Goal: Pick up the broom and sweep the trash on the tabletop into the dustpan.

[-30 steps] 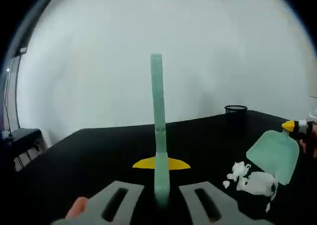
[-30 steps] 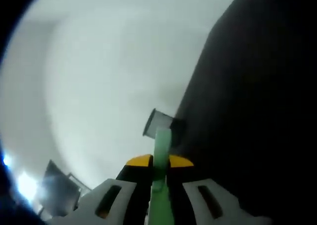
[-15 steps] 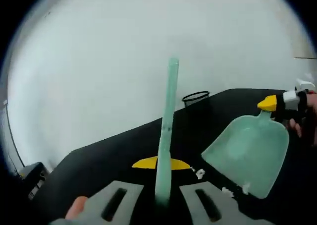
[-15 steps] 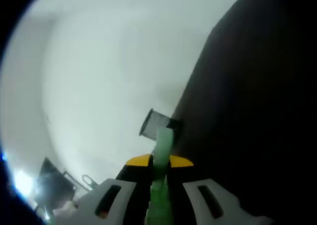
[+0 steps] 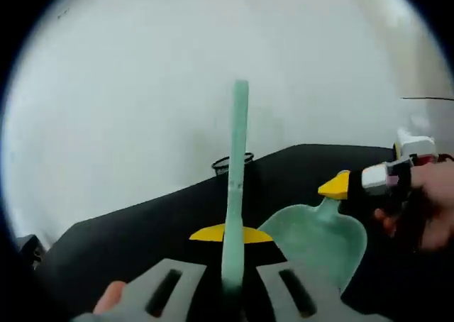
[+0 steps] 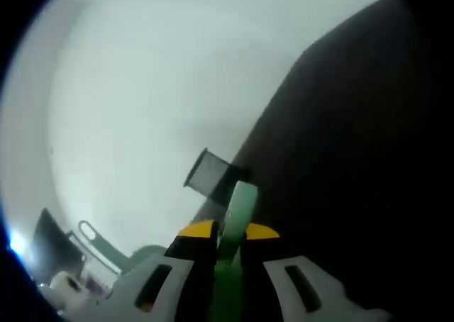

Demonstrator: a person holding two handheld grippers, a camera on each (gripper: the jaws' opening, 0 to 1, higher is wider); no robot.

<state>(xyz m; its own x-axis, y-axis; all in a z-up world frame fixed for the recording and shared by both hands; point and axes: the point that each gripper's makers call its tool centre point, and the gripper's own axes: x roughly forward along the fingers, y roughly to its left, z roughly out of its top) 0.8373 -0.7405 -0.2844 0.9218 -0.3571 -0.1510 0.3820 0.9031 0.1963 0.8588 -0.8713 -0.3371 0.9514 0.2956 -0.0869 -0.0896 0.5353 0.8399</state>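
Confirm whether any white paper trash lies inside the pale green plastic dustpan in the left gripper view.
No, the pale green dustpan shows a bare scoop with no white scraps in it.

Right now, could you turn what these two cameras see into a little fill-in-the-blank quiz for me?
1. The left gripper is shut on a pale ____ broom handle that rises between its jaws.
2. In the left gripper view, the dustpan is held by the right gripper at its ____.
3. The tabletop is ____ in colour.
4. The black mesh cup stands near the table's far ____.

Missing words: green; handle; black; edge
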